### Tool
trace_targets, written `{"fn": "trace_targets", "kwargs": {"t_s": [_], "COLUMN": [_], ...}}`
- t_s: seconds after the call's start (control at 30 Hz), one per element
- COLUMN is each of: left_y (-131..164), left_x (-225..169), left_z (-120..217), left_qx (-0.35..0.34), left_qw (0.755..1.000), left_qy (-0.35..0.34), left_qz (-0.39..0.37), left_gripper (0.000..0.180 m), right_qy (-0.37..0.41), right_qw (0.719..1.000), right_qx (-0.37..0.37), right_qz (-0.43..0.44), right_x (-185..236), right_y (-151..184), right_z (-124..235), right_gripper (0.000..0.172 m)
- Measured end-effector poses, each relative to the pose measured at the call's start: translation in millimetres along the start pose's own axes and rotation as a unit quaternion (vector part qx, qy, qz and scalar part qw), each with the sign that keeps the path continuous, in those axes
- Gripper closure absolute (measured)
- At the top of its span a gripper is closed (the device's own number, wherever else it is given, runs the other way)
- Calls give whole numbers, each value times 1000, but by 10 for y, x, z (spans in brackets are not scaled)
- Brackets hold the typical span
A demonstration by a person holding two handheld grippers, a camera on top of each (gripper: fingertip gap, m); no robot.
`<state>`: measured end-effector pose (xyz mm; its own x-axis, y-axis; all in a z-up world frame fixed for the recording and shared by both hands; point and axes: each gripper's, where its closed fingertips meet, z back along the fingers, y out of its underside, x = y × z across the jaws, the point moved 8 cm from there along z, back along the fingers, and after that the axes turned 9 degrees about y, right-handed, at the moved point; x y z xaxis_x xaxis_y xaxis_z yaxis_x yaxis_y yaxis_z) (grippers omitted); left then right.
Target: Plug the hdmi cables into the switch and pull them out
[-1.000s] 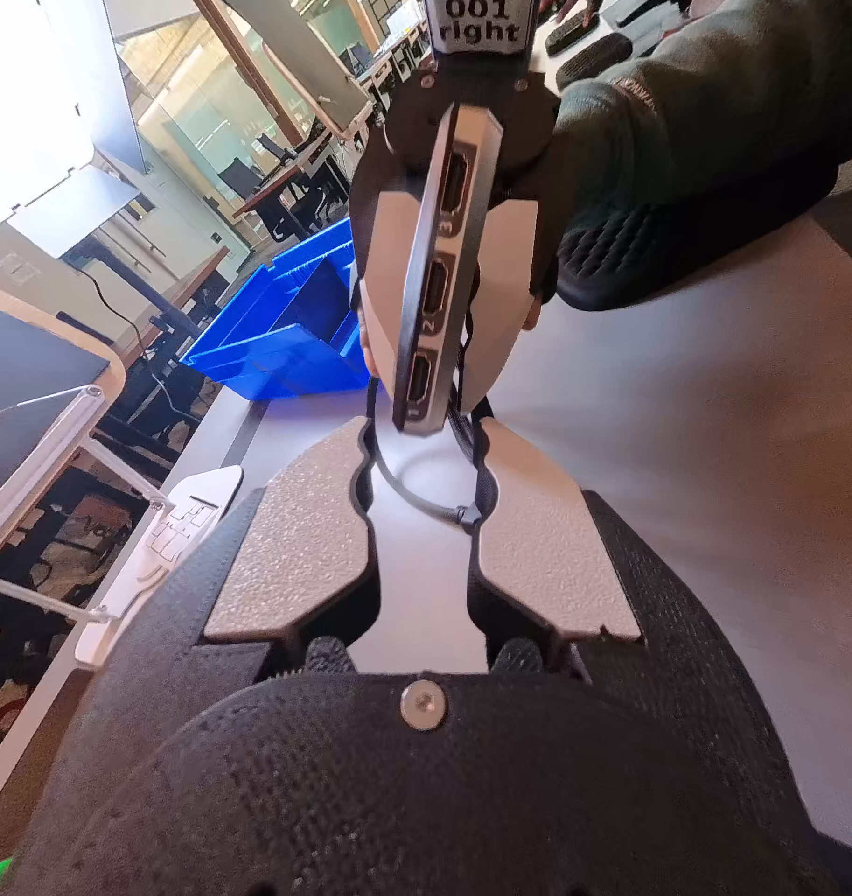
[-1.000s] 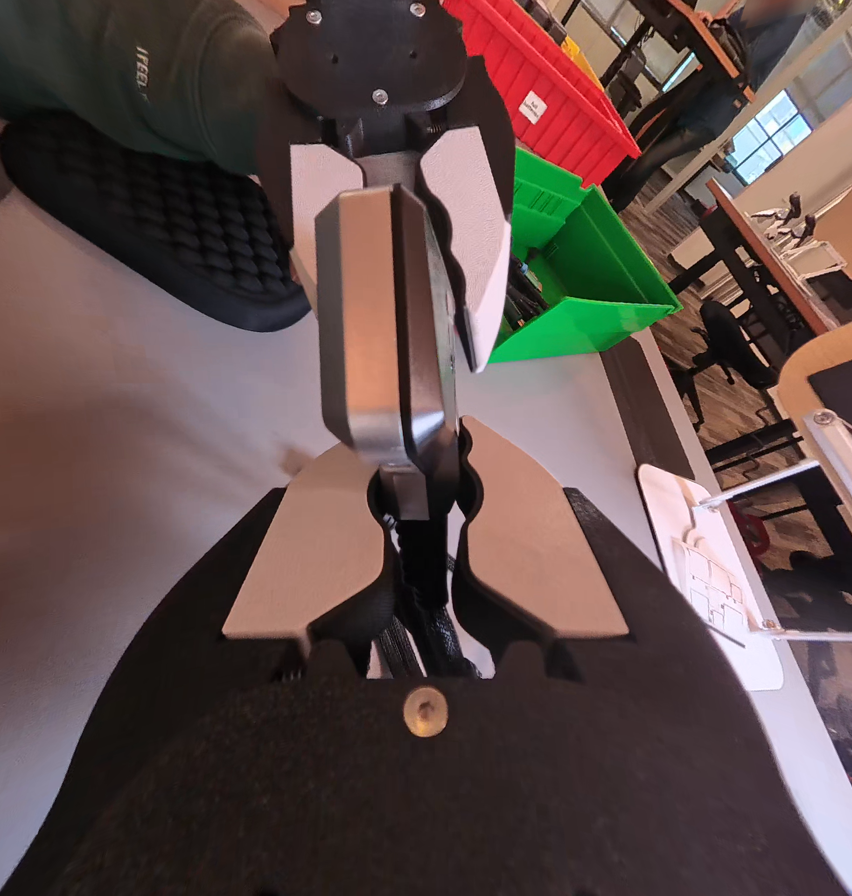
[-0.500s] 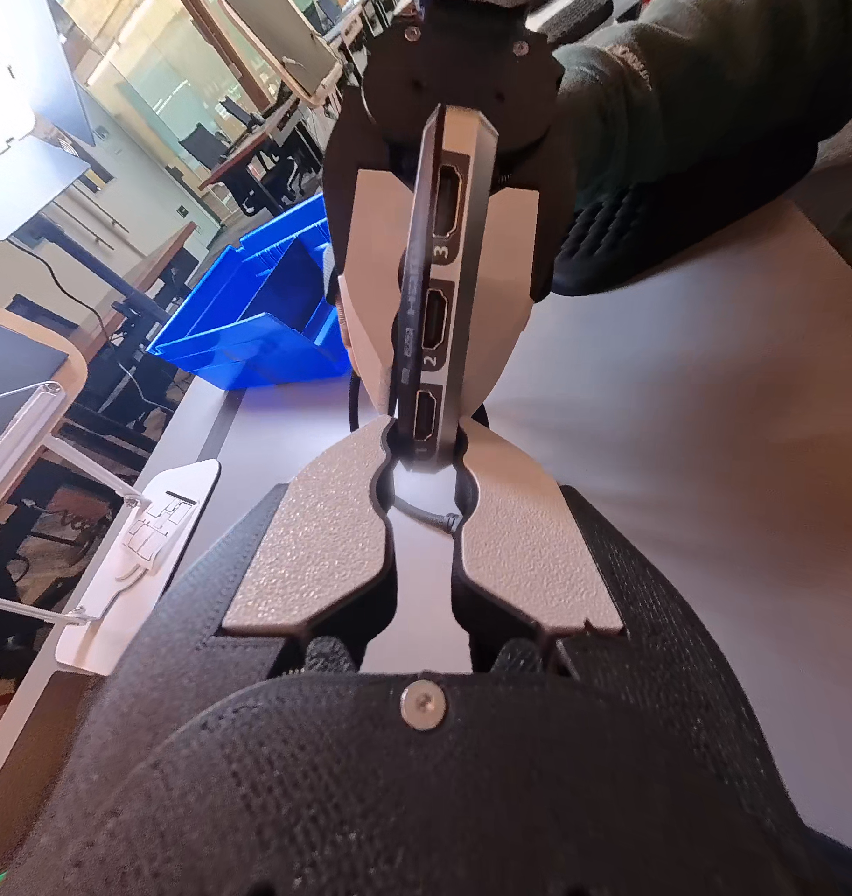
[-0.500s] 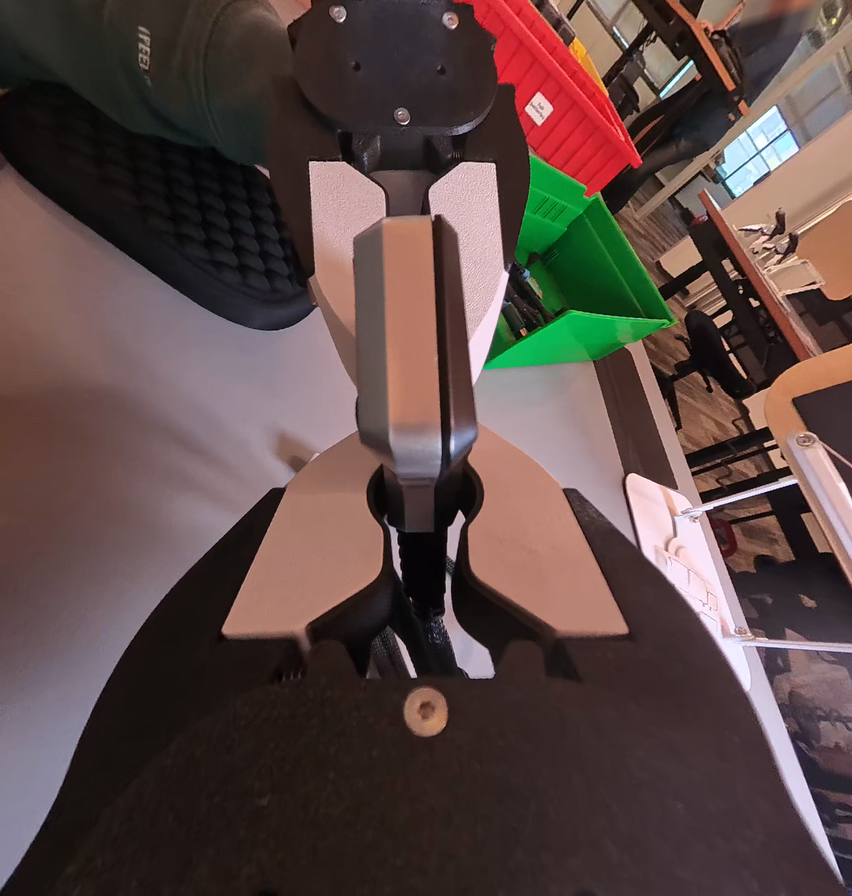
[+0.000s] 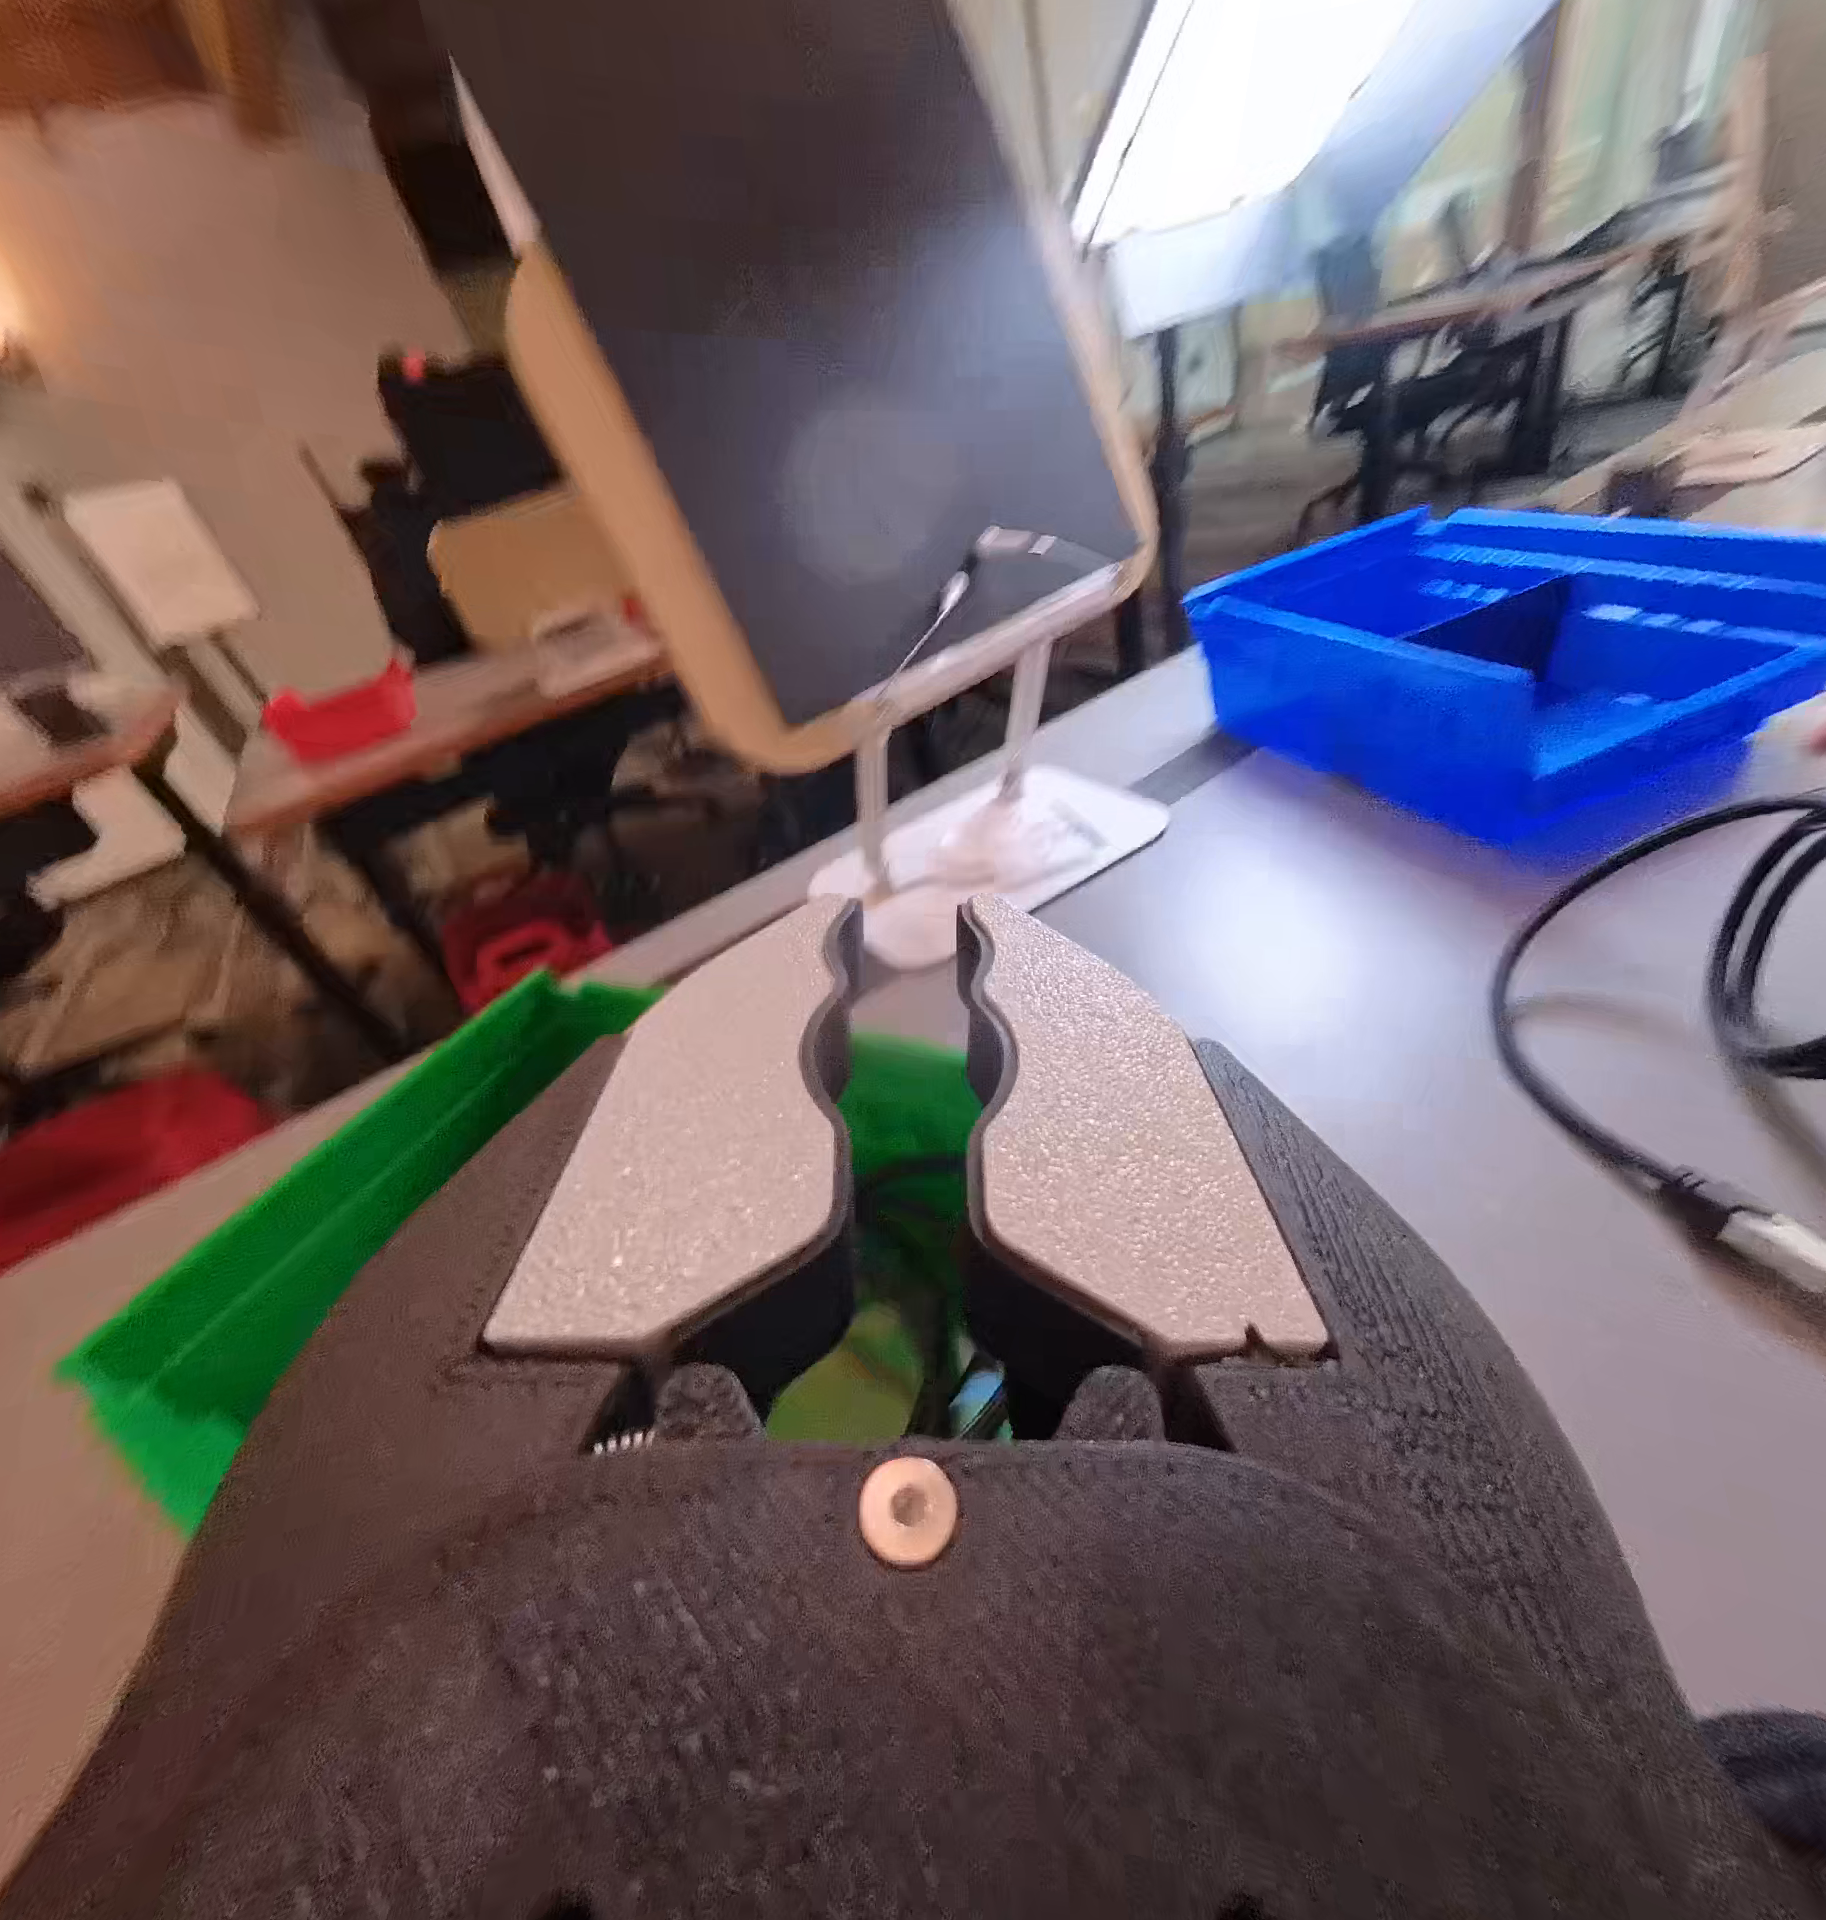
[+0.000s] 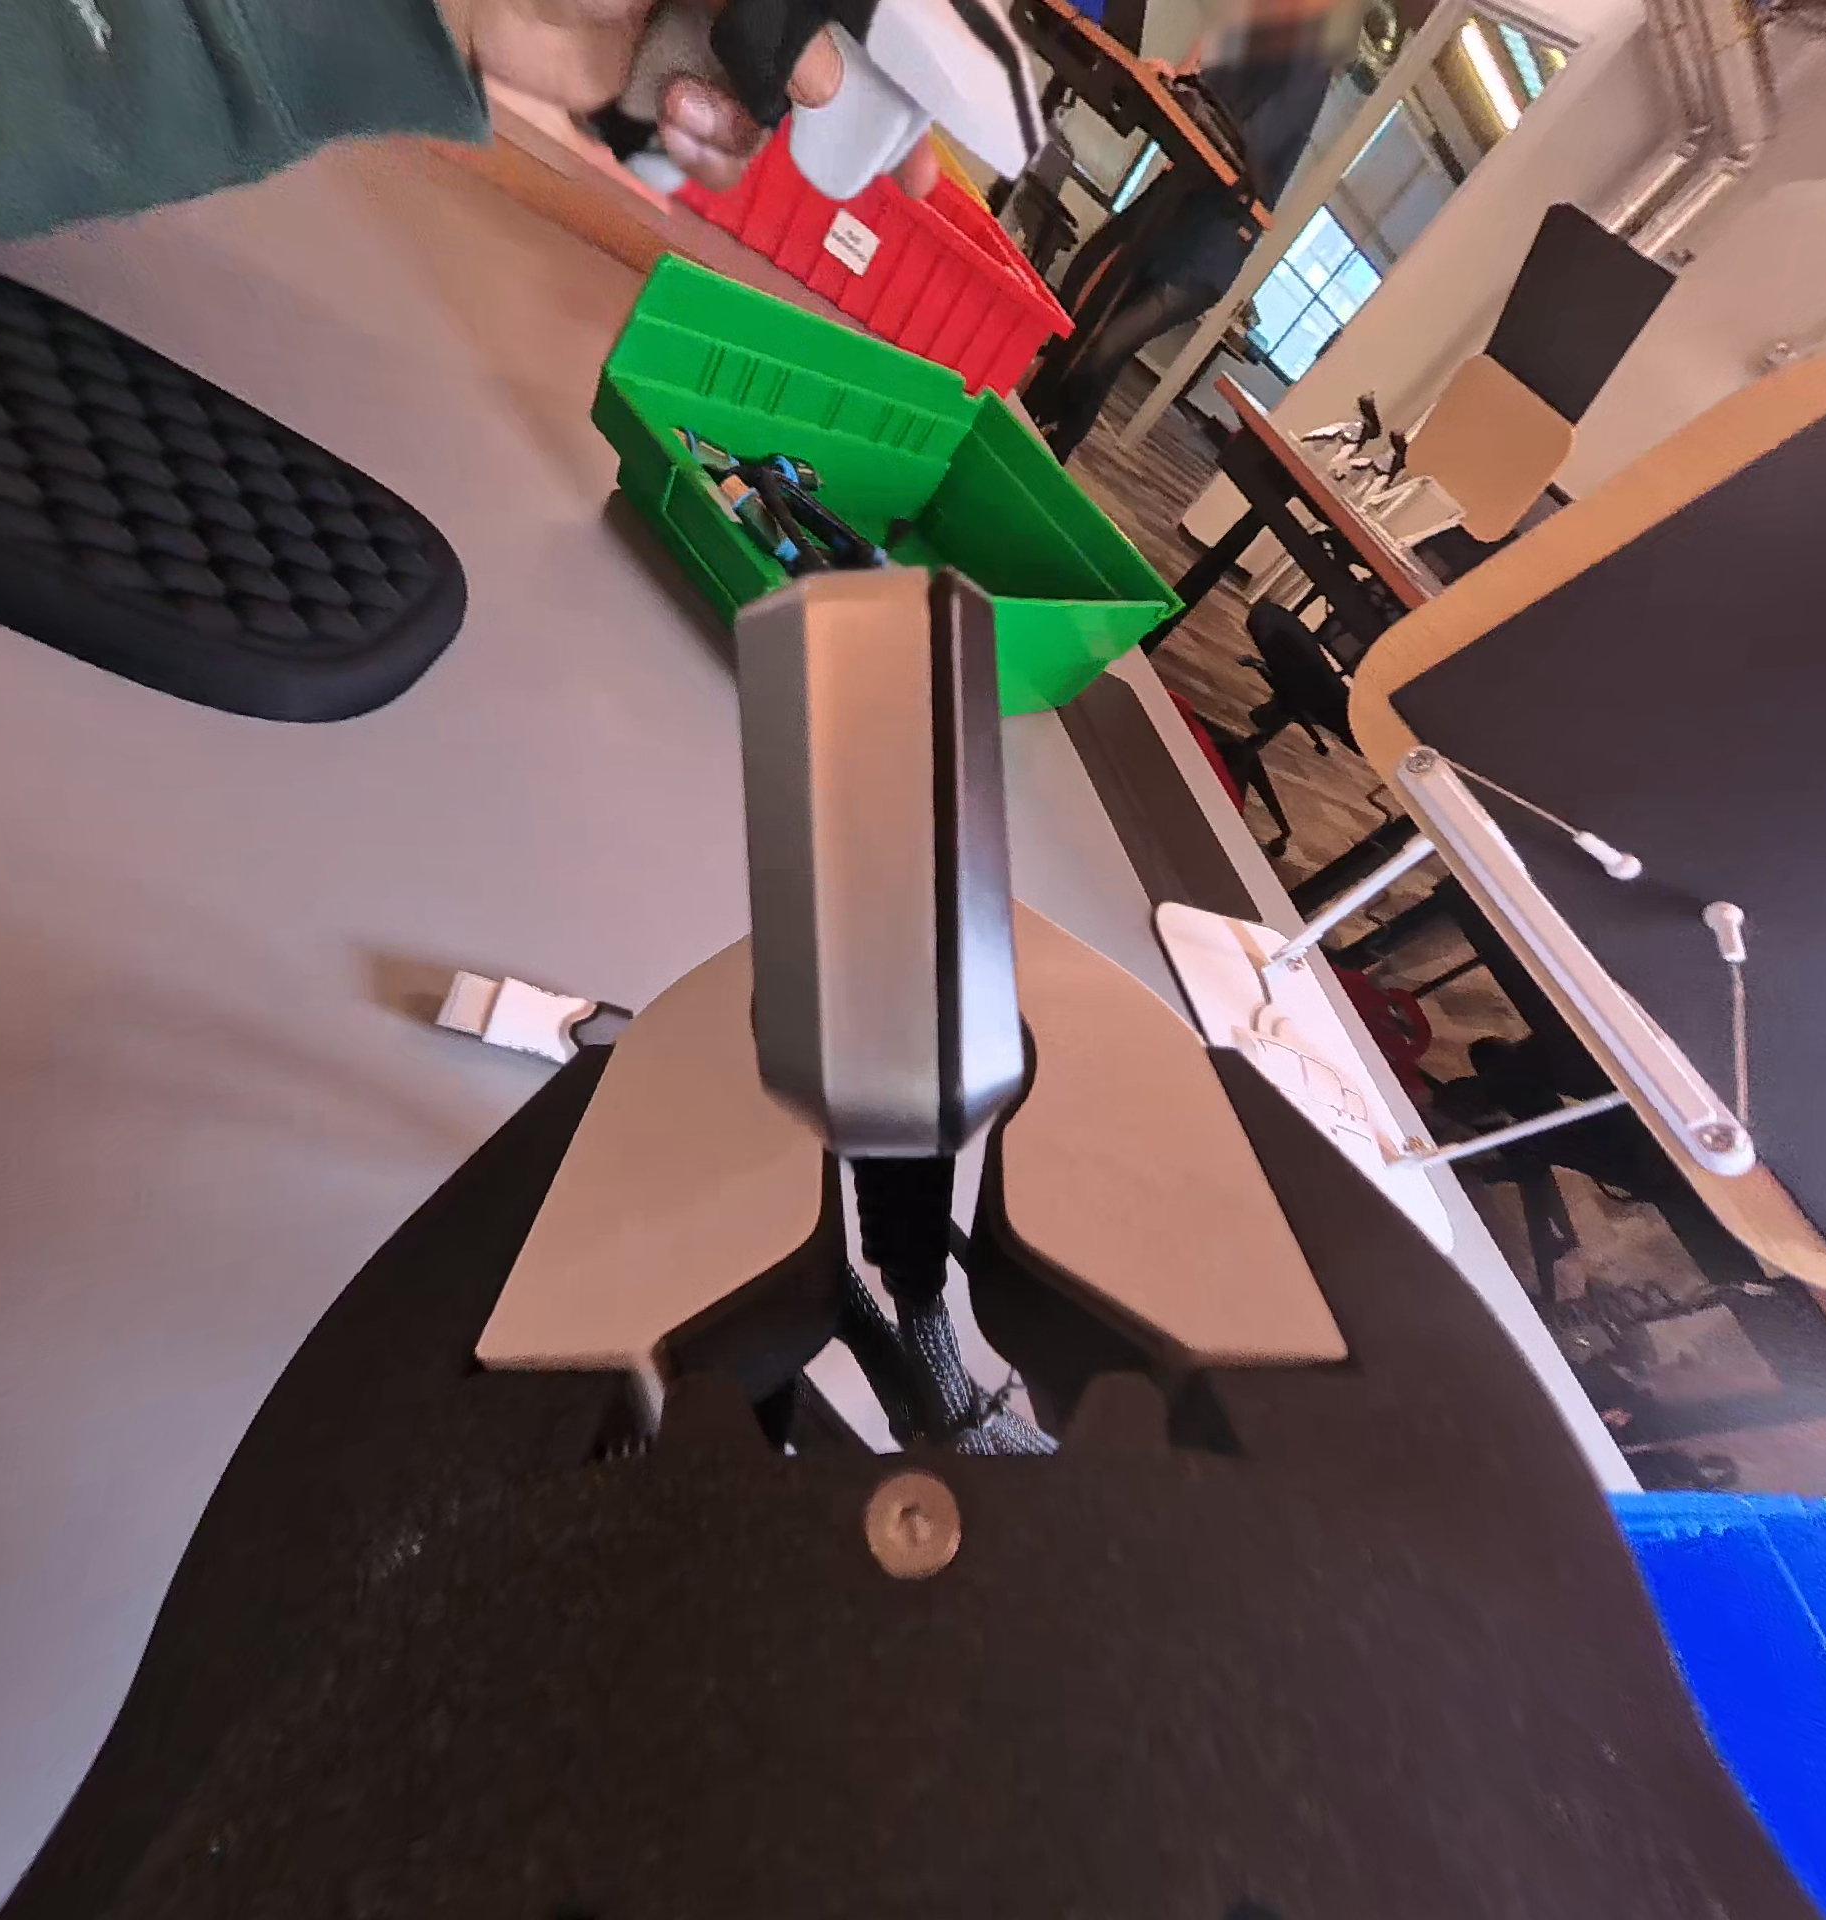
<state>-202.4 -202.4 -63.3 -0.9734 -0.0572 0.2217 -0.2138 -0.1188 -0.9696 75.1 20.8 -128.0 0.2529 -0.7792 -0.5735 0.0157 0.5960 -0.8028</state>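
In the right wrist view my right gripper [image 6: 878, 997] is shut on a flat grey metal hub [image 6: 847, 862]. The hub stands up between the fingers [image 6: 680, 1143], and its braided black cable [image 6: 919, 1340] runs back toward the camera. In the left wrist view my left gripper [image 5: 909, 914] is open with a narrow gap and nothing between its fingers [image 5: 701, 1132]. It hangs over a green bin [image 5: 296, 1226] at the table's edge. A black cable [image 5: 1543, 1039] with a silver plug [image 5: 1792, 1252] lies on the table to its right. The left wrist view is blurred.
A blue bin [image 5: 1511, 707] and a dark panel [image 5: 836, 364] on a white stand base [image 5: 1002, 842] are ahead of the left gripper. The right wrist view shows the green bin [image 6: 784, 353] with cables, a red bin [image 6: 919, 281], a black mesh pad [image 6: 161, 540], a silver plug [image 6: 504, 1013] and a hand [image 6: 597, 62]. My hands' fingertips stand some 25 centimetres from each other.
My left gripper closed in around the hub's end, then swung away from it without taking it and now hangs over the green bin. My right gripper kept hold of the hub.
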Motion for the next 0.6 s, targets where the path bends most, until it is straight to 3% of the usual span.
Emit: {"fn": "trace_targets", "kwargs": {"t_s": [0.17, 0.33, 0.47, 0.6], "left_y": [327, 689, 926, 1206], "left_x": [432, 547, 783, 951], "left_z": [-64, -295, -502, -675], "left_qx": [153, 302, 475, 578], "left_qw": [988, 952, 879, 808], "left_qy": [-6, 17, 5, 28], "left_qz": [23, 46, 54, 110], "left_gripper": [159, 159, 154, 145], "right_qy": [29, 49, 45, 47], "right_qw": [999, 998, 999, 998], "right_qx": [9, 13, 18, 22], "right_qz": [15, 21, 20, 36], "right_x": [-27, -51, -37, 0], "right_y": [64, 106, 133, 113], "right_z": [69, 121, 87, 103], "right_gripper": [149, 147, 147, 151]}}
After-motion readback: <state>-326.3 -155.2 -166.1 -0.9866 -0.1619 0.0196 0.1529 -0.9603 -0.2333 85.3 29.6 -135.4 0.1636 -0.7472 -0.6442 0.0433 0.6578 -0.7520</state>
